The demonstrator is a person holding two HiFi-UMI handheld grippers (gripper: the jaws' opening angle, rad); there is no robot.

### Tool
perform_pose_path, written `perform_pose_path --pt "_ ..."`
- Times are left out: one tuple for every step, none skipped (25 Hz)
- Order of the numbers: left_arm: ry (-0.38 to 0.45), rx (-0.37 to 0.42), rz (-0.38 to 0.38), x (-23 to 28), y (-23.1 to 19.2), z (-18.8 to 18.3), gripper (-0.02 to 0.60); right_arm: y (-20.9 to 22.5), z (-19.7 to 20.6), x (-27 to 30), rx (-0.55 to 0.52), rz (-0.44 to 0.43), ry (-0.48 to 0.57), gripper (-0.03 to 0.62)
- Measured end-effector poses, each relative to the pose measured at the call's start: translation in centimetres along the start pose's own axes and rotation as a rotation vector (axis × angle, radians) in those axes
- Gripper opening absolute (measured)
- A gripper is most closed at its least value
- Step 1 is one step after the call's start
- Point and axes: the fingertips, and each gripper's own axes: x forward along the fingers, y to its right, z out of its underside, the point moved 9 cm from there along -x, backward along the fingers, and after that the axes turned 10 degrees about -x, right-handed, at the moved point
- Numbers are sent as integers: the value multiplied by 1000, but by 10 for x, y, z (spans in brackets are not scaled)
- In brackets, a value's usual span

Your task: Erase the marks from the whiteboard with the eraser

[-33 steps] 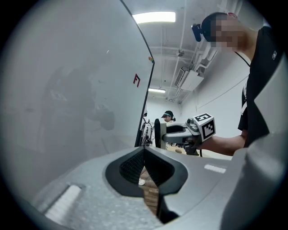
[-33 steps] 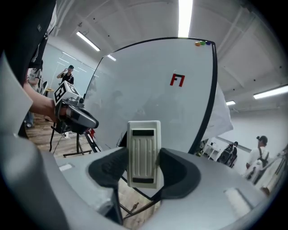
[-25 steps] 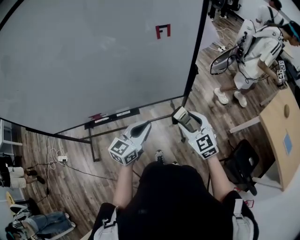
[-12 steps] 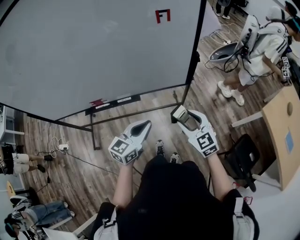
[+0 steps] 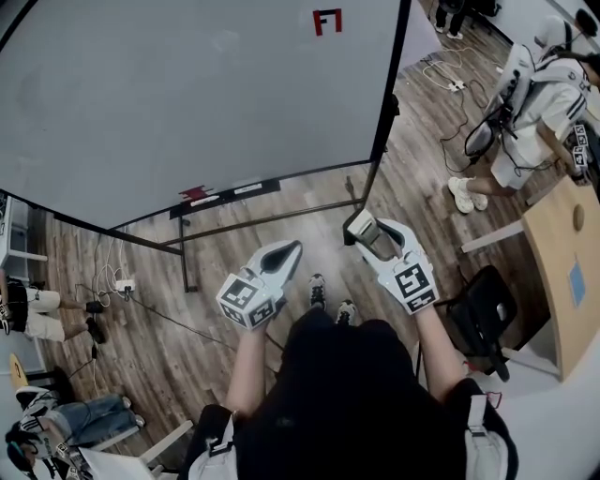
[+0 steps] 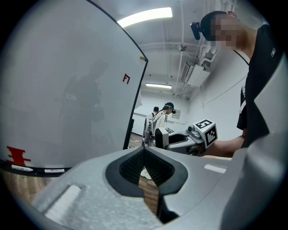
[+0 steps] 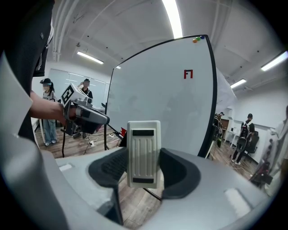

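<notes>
A large whiteboard (image 5: 187, 103) stands on a floor stand ahead of me, with a red mark (image 5: 327, 21) near its upper right; the mark (image 7: 188, 74) also shows in the right gripper view. My right gripper (image 5: 364, 232) is shut on a beige eraser (image 7: 143, 152), held upright between the jaws, well short of the board. My left gripper (image 5: 289, 253) hangs beside it, shut with nothing in it. A second red mark (image 6: 18, 155) sits low on the board near the tray in the left gripper view.
The board's black frame post (image 5: 388, 103) and its floor bar (image 5: 253, 223) stand ahead. A person in white (image 5: 539, 103) stands at the right near cables. A wooden table (image 5: 567, 272) and a black chair (image 5: 483, 323) are at the right. Another person (image 5: 37, 309) lies at the left.
Both grippers have held almost still. The view has shifted so the board sits higher in the frame, and the person in white at the right has moved.
</notes>
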Motion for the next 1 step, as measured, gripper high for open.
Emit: perform_pose_path --pt "0 -2 0 -2 1 2 11 -2 1 -1 2 0 -1 230"
